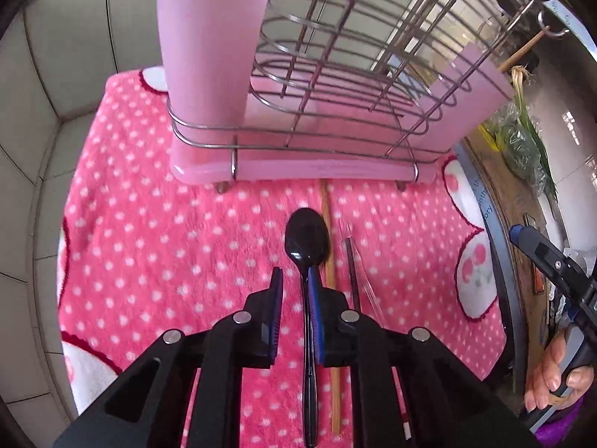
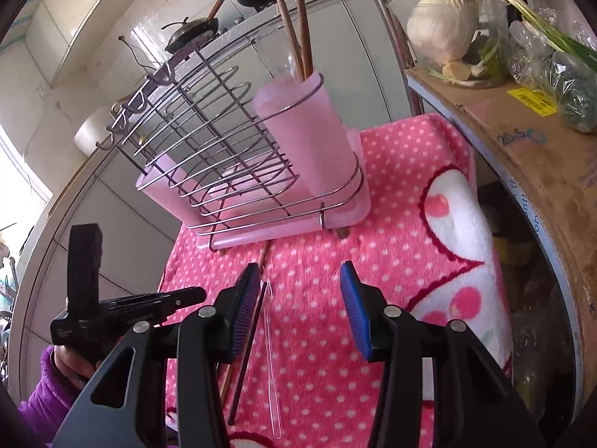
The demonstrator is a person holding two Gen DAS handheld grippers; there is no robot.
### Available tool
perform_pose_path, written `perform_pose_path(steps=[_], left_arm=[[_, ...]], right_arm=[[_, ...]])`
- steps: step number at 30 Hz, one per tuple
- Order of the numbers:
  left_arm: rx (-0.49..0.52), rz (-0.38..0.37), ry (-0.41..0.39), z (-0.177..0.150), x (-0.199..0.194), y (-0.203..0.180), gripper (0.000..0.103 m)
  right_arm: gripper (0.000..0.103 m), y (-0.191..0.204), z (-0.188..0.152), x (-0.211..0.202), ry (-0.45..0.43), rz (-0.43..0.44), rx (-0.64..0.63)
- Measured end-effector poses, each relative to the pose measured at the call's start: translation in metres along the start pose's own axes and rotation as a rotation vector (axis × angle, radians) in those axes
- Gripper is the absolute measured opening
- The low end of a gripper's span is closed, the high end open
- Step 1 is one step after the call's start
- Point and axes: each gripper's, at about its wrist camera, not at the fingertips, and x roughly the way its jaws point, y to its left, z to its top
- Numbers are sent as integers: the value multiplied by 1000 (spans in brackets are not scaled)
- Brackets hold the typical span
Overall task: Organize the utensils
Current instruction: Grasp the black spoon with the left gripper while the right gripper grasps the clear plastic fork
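A pink polka-dot blanket (image 1: 156,246) covered the work surface. At its far end stood the pink utensil rack (image 1: 298,112), a wire frame over a pink tray, with a tall pink cup (image 2: 306,138) set in one end; brown chopsticks (image 2: 294,18) stood upright in that cup. To the right, a cardboard box (image 2: 522,142) carried a cabbage (image 2: 444,22) and bagged greens (image 2: 559,71).

The left gripper (image 1: 296,287) hovered low over the blanket with a narrow gap between its fingers. A black plastic spoon (image 1: 306,239) lay lengthwise in that gap, its handle against the right-side pad and clear of the other, its bowl pointing at the rack; the pads did not clamp it. Just beside the spoon lay a light wooden chopstick (image 1: 328,246), then a dark chopstick (image 1: 352,272) and a clear thin stick (image 2: 270,354).

The right gripper (image 2: 300,287) stood moderately wide and empty, its left-side pad just above the dark chopstick.
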Motion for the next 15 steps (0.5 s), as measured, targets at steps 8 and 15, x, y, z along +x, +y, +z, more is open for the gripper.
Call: perform_pose_path(steps=[8, 15], left_arm=[[-30, 43, 106, 11, 48, -10, 15], [6, 85, 84, 14, 61, -27, 14]], right_arm=[[46, 0, -11, 13, 89, 54, -3], [46, 5, -14, 20, 124, 80, -5]])
